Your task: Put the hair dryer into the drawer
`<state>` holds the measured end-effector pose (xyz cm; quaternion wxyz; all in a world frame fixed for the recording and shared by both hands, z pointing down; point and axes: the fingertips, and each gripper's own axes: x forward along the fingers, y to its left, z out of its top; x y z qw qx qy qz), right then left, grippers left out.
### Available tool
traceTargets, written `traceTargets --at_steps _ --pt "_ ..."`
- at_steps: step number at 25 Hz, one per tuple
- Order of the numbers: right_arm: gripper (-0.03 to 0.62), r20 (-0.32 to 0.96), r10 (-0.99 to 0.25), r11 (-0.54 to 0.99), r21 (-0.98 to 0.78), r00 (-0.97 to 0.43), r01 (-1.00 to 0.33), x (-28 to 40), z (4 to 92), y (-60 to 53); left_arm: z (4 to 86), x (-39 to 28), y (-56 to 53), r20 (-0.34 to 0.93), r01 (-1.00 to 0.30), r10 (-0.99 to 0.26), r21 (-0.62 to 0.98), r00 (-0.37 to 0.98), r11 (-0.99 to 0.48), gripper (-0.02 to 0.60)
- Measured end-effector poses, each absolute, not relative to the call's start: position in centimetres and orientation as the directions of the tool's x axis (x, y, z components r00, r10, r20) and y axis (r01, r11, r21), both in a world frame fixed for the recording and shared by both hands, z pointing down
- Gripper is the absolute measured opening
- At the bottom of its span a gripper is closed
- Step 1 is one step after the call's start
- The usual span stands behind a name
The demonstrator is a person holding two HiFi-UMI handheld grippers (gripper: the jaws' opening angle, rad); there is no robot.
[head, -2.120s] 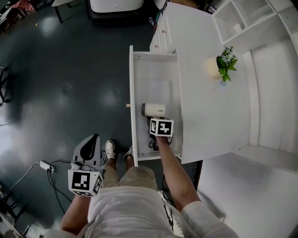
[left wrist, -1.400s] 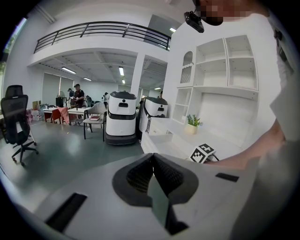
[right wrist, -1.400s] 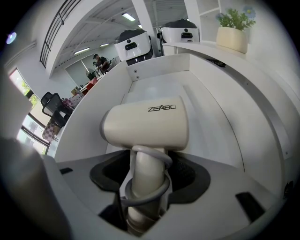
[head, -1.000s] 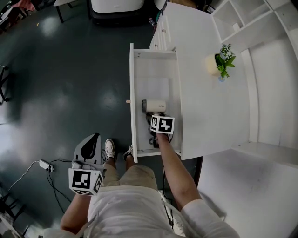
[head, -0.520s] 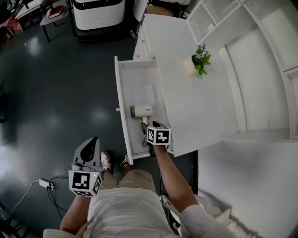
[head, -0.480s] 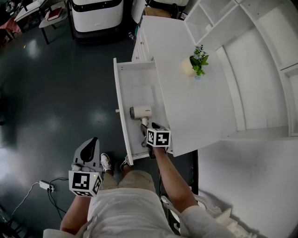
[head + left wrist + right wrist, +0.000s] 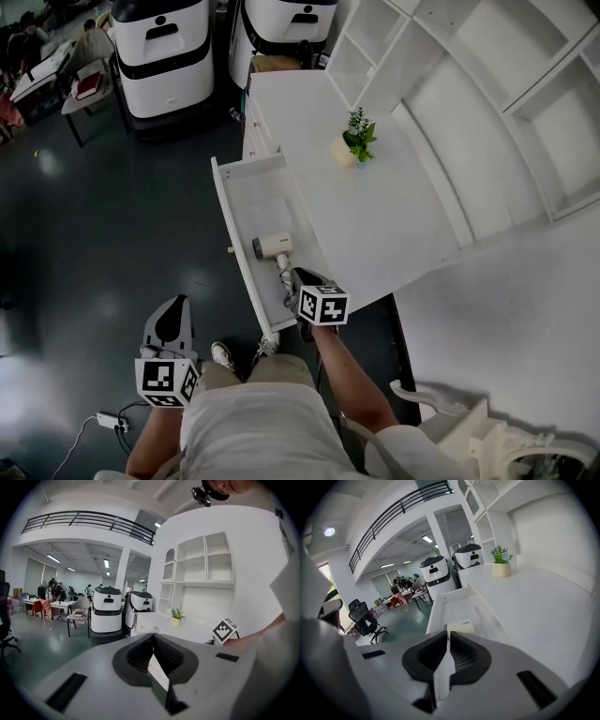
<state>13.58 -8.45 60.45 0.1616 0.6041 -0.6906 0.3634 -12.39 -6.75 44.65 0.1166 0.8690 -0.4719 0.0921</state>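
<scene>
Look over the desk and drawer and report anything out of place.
Nothing looks spilled or damaged. The one thing that stands out: the drawer is pulled out from the desk, with the hair dryer lying in it. The potted plant sits upright on the desk.

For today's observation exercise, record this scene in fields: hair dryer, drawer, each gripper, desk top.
hair dryer: lying inside the drawer
drawer: pulled open
right gripper: jaws have just been closing, now together, nothing between them; over the drawer's near end
left gripper: jaws together, empty; over the floor, left of the drawer
desk top: one potted plant
</scene>
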Motion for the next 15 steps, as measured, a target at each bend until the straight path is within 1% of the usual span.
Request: traceTargets --at_steps 3,8,15 --pt "0.012 0.636 -0.747 -0.02 -0.311 -0.193 -0.95 14.0 58.7 -7.4 44.6 -13.2 -6.1 0.274 -0.841 -0.796 0.121 0.539 -0.528 0.017" --pt "0.011 0.579 -0.798 -0.055 -0.346 -0.167 -0.937 14.3 55.7 -5.8 42.7 -14.6 -6.4 0.243 -0.832 -0.798 0.102 0.552 -0.545 0.017" --pt "0.011 0.436 -0.891 -0.043 -0.362 -0.129 -0.931 15.5 48.8 -5.6 38.4 -15.4 -8.6 0.165 -0.825 -0.81 0.069 0.563 -0.56 0.017"
